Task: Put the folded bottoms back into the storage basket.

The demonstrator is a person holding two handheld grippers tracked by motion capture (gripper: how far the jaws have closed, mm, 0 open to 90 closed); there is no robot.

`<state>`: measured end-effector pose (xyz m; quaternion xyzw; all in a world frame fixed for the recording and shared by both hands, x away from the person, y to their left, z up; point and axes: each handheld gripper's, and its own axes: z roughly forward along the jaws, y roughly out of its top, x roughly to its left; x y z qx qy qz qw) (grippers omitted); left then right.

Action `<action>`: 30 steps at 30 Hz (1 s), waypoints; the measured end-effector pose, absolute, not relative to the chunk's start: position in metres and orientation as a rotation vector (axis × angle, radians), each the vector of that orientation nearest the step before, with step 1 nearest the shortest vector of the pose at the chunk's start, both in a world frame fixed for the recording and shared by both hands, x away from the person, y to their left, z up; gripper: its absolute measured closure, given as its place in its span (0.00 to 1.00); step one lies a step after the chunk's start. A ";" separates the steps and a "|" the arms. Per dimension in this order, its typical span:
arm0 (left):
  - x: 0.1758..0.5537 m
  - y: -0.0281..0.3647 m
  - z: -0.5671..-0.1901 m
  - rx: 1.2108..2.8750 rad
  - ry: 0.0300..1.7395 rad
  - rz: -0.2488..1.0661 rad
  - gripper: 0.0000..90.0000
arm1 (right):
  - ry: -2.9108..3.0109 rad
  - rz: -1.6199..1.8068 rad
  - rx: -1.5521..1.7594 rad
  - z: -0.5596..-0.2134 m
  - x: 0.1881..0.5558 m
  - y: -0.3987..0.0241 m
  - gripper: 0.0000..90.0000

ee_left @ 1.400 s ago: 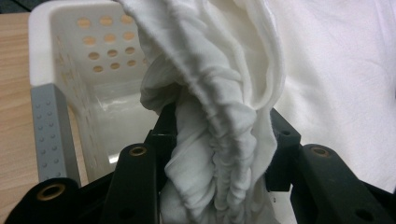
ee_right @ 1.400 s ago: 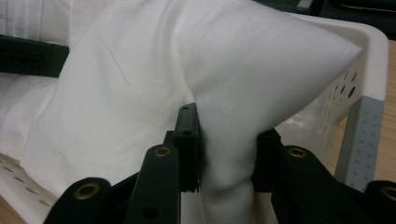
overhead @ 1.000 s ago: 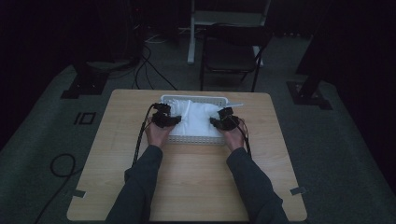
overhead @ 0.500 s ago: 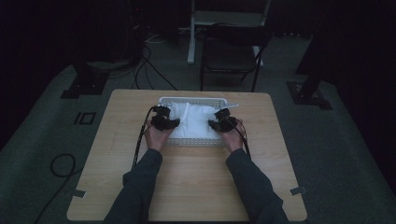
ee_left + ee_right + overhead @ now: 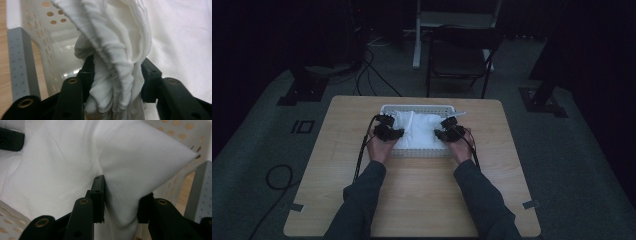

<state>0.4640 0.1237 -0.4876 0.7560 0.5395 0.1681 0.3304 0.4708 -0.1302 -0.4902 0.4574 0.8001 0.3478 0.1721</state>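
1. Nearest in the high view: two dark sleeves [image 5: 362,200] reaching forward over the pale wooden tabletop [image 5: 412,200], one hand behind each gripper.
2. Next, at the near rim of the white perforated basket [image 5: 422,153]: left gripper [image 5: 393,134] and right gripper [image 5: 443,134], each at one side edge of the white cloth [image 5: 419,131] lying in the basket.
3. From above, not possible to judge the grip; too small and dim.
4. Up close in the left gripper view: left gripper [image 5: 116,75] with a thick, gathered bunch of the cloth [image 5: 117,75] between its jaws, folds pressed from both sides. Jaws just eased slightly wider, cloth still clamped.
5. Also there, unseen from above: round holes in the basket wall [image 5: 53,45] and a grey studded post [image 5: 21,60] at the side.
6. Close in the right gripper view: right gripper [image 5: 122,195] pinching a smooth fold of the cloth [image 5: 122,195], a pointed corner of the cloth jutting towards the basket wall [image 5: 185,130]. Jaws likewise just loosened a little, fold still between them.
7. Farthest, seen from the high view alone: a dark chair [image 5: 459,57] beyond the tabletop and black cables [image 5: 372,70] on the grey floor.
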 end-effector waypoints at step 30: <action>0.425 0.171 -0.458 1.793 1.340 0.704 0.44 | 2.049 1.037 1.275 -0.459 0.442 -0.161 0.45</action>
